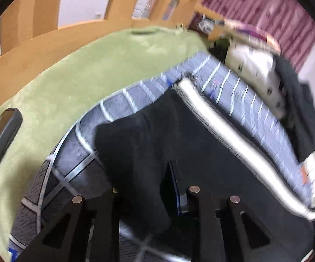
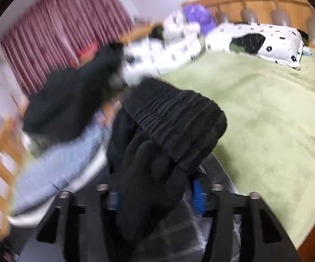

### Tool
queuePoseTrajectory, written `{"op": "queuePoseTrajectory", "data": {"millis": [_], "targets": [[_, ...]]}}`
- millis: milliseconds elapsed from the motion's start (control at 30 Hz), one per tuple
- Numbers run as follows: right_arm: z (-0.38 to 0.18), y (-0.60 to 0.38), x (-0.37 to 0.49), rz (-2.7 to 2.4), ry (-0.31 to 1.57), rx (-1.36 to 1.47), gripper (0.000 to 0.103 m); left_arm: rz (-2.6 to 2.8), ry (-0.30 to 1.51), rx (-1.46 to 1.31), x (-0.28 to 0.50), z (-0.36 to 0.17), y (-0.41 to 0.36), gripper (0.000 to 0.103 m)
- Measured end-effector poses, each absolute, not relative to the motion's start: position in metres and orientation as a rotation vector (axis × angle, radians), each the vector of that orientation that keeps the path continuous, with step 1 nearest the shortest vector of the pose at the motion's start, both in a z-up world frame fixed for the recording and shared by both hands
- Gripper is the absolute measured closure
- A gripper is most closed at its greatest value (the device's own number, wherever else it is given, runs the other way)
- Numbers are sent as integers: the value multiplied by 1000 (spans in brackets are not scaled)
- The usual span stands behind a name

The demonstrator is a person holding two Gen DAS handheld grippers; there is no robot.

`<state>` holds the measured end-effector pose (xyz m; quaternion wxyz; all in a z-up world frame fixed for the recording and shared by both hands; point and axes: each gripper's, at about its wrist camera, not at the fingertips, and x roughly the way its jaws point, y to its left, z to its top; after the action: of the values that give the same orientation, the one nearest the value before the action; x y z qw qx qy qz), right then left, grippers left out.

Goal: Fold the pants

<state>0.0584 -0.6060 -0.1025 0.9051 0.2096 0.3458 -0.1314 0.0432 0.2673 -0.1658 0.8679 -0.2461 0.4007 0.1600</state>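
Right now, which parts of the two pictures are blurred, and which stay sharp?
Left wrist view: motion smear on the white stripe and curtain; green blanket is softer but readable. Right wrist view: left half streaked, curtain smeared; the pillow is fairly sharp. Both show fisheye bending.

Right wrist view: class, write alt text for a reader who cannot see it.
Black pants hang bunched between the fingers of the right gripper, elastic waistband uppermost. Beyond lie a green bedspread and a white patterned pillow; the left side is blurred.
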Motion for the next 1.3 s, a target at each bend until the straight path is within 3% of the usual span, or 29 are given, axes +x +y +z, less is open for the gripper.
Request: {"op": "queuePoseTrajectory", "data": {"millis": [67, 133, 167, 400, 500, 633, 1000, 1267, 1300], "targets": [[-127, -609, 58, -325, 847, 405, 49, 325, 845, -460, 37, -164, 266, 74], [-138, -611, 39, -338, 887, 393, 49, 331, 866, -396, 29, -156, 264, 56], [-134, -610, 29, -342, 874, 382, 48, 339, 879, -358, 25, -152, 263, 54], [-63, -534, 22, -327, 823, 76, 46, 121, 892, -272, 10, -115, 250, 54], [-42, -488, 46, -228, 795, 0, 34, 87, 848, -341, 15, -99, 258, 51], [-39, -423, 90, -86, 804, -36, 33, 84, 845, -338, 54, -91, 257, 46], [-95, -266, 201, 335, 863, -217, 42, 166, 945, -210, 180, -119, 261, 45], [-156, -236, 232, 419, 1005, -314, 44, 171, 999, -197, 211, -148, 271, 45], [-160, -237, 233, 422, 998, -310, 44, 183, 985, -202, 211, -148, 271, 57]]}}
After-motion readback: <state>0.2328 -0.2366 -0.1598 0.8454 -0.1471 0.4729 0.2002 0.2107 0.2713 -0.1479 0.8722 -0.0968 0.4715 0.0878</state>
